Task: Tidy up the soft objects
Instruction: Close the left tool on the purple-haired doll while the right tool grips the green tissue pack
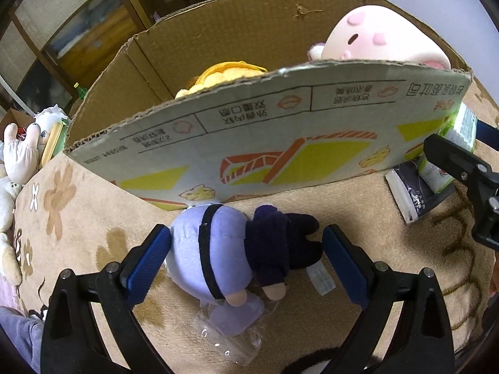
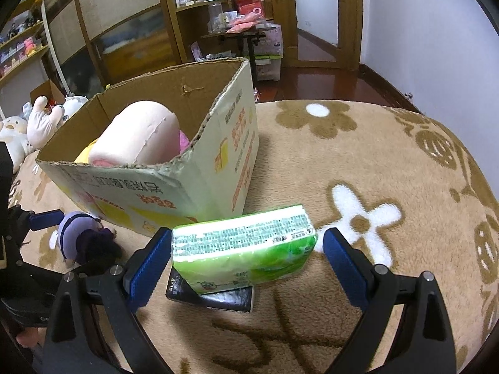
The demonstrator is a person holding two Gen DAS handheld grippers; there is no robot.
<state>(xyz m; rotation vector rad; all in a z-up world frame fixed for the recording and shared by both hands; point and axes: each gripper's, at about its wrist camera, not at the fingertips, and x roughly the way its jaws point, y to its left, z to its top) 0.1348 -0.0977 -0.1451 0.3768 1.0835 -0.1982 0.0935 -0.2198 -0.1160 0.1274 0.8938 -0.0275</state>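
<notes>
A purple plush doll (image 1: 224, 252) in dark clothes lies on the carpet against the cardboard box (image 1: 265, 137). My left gripper (image 1: 246, 255) is open, its blue pads either side of the doll. The box holds a pink plush (image 1: 374, 37) and a yellow plush (image 1: 218, 76). In the right wrist view my right gripper (image 2: 246, 255) is open around a green tissue pack (image 2: 246, 246), which rests on a black pack (image 2: 218, 296). The doll (image 2: 84, 240) and the box (image 2: 187, 168) also show there, to the left.
The flower-patterned beige carpet (image 2: 374, 187) covers the floor. Several plush toys (image 1: 18, 155) lie at the left by the box. Wooden shelves and cabinets (image 2: 124, 31) stand behind, with a doorway (image 2: 318, 15) at the back right.
</notes>
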